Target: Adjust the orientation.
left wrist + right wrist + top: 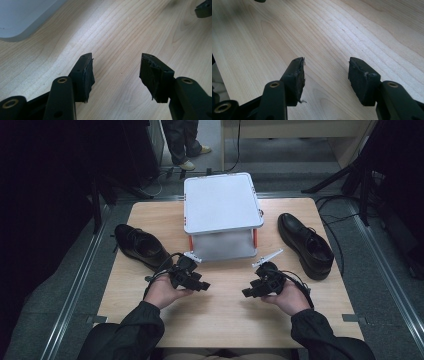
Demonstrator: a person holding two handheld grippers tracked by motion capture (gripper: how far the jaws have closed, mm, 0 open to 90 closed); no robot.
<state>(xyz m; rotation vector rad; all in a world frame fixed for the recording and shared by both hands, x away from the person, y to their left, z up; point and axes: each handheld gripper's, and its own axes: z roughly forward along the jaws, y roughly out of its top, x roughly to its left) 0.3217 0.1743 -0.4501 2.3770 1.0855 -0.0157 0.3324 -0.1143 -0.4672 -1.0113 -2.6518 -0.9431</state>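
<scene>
Left gripper: the black two-jaw left gripper (200,285) is hovering over the near middle of the light wooden table (220,320), pointing inward toward the other one; its jaws are standing wide apart with nothing but bare wood between them.
Right gripper: the black two-jaw right gripper (249,292) is sitting level with it, well apart and pointing back toward it; its jaws are gaping just as widely and are holding nothing.
Left shoe: the black leather lace-up left shoe (141,247) is lying on the table's left side, just beyond the left hand (162,292), apart from the jaws.
Right shoe: the matching black leather right shoe (306,244) is lying on the table's right side, beyond the right hand (289,296), also untouched.
Rack: a white two-level rack with orange posts (222,202) is standing at the far middle of the table, between the two shoes.
Background: a person's legs (182,142) are showing on the floor beyond the table.
</scene>
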